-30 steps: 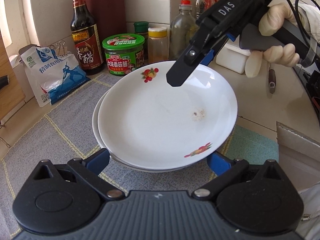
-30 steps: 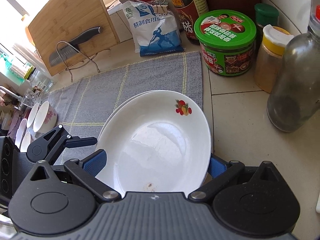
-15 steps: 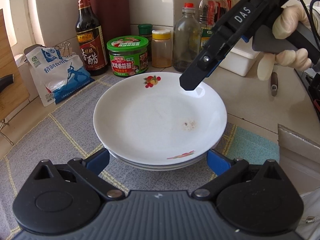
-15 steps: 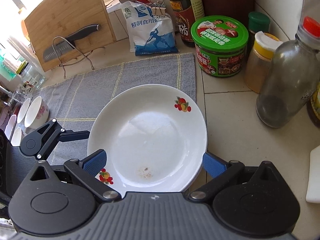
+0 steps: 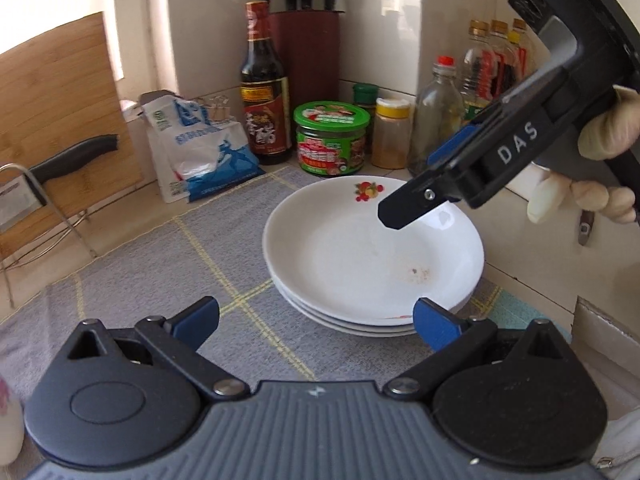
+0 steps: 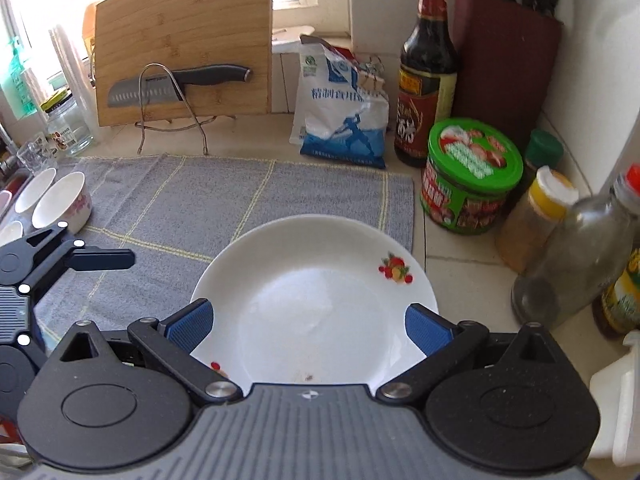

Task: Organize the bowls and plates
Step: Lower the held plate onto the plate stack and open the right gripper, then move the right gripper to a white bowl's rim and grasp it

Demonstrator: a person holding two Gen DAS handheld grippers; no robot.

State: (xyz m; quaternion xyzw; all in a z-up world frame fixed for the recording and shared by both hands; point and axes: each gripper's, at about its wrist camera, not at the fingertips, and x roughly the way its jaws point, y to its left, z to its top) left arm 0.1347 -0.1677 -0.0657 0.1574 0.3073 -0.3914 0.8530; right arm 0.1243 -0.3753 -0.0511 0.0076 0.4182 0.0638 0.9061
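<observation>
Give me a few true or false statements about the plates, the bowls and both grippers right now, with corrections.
1. The white fruit-print plates sit stacked on the grey checked cloth mat. True.
2. The left gripper is shut on the stack. False: it is open, its fingers apart and holding nothing.
3. The right gripper is open above the top plate. True.
4. The green-lidded jar stands on the mat. False: it stands on the tiled counter beside it.
5. White floral bowls sit at the mat's far end from the plates. True.
</observation>
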